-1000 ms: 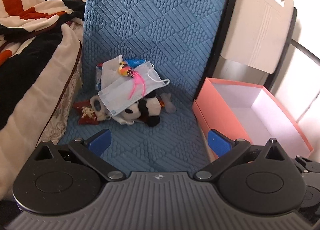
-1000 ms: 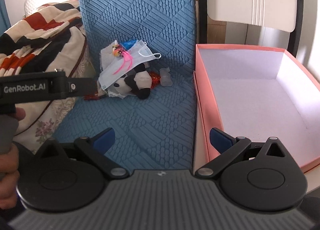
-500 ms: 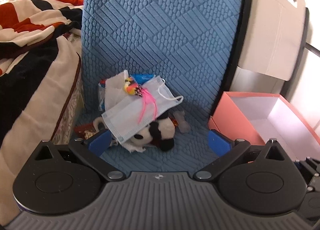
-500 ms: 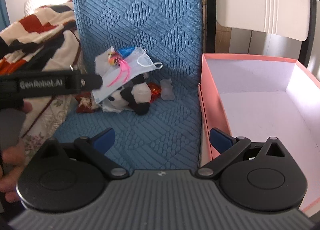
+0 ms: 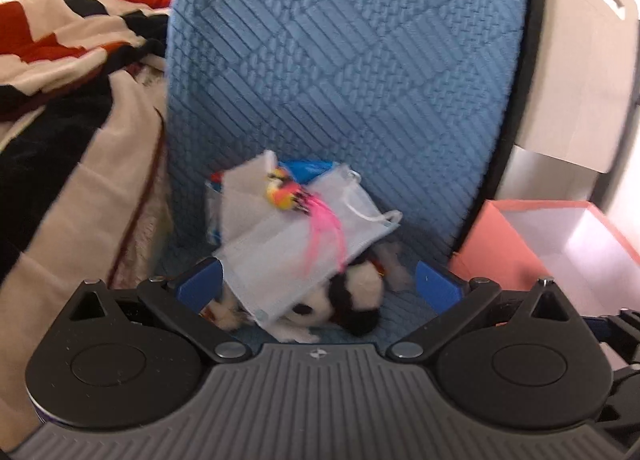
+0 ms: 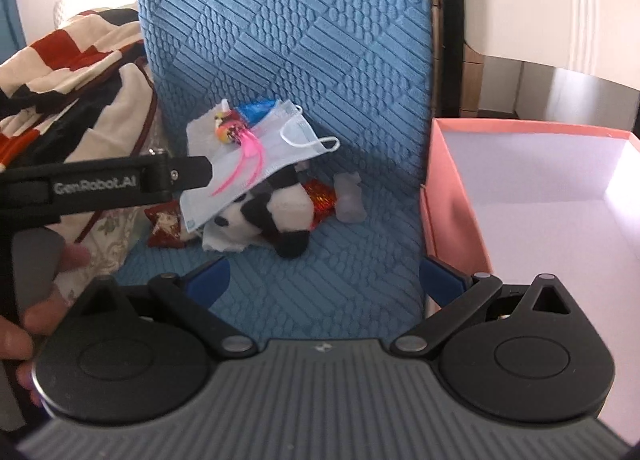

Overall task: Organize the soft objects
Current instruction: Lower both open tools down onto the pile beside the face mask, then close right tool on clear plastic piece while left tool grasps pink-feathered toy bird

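The left gripper (image 5: pixel 316 280) has its jaws spread wide around the near edge of the pile on the blue quilted seat (image 6: pixel 320 292), so the sensible grab is the face mask (image 5: pixel 288 256) on top: pinch its near edge squarely, lift slowly so the feathered toy (image 5: pixel 286 189) slides off instead of flying. The plush panda (image 5: pixel 352 300) lies under the mask, between the jaws. The right gripper (image 6: pixel 324 280), jaws also wide and empty, hovers nearer, with the pink box (image 6: pixel 456 219) to its right.
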`<state>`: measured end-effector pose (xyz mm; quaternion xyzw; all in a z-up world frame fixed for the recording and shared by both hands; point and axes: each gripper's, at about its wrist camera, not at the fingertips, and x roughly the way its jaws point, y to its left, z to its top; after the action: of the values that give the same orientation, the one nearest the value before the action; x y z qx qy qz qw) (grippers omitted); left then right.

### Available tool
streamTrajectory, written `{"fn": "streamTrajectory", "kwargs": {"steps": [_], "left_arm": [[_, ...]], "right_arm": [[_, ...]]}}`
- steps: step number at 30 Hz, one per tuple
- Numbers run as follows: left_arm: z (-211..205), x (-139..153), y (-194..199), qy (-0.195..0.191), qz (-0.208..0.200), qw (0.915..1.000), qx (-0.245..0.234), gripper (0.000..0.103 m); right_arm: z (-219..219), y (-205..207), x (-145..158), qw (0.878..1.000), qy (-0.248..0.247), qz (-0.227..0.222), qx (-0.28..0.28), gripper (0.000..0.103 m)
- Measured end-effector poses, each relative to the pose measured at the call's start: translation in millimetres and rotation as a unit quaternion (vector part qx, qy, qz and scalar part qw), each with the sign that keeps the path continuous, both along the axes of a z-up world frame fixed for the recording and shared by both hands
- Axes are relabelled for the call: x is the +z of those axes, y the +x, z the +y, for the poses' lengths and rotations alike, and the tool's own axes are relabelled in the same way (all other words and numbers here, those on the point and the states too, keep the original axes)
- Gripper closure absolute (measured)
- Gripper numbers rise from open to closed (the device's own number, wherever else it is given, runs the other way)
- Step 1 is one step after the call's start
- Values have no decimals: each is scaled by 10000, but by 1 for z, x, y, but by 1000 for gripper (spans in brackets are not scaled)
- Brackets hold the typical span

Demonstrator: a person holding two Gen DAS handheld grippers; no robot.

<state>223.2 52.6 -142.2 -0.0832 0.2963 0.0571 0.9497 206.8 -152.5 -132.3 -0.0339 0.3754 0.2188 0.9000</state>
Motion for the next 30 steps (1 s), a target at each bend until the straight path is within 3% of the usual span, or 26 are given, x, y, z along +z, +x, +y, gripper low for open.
{"fn": "streamTrajectory", "kwargs": {"steps": [6,10,16,17,19,26,30], "left_arm": [[12,-8,14,200,-127,9996,145,0],[17,-13,23,73,-93,9999,72,0],[18,-15,39,-41,-29,9999,-91,0],[18,-16,42,-62,-8,9999,-94,0],[18,-18,46,-89,52,9999,-51,0],[26,-21,56,-412,151,9990,33,3],[30,-21,61,-633,99,9979,67,14]], "right_arm": [[8,15,-7,10000,-19,17,69,0],[9,25,-11,9998,48,84,190,10],[17,38,-16,9994,52,103,312,13],[17,40,-17,9995,82,110,296,16],[19,46,-19,9994,93,129,303,32],[29,64,-28,9993,-105,70,361,43],[34,75,-32,9992,-150,128,356,67]]}}
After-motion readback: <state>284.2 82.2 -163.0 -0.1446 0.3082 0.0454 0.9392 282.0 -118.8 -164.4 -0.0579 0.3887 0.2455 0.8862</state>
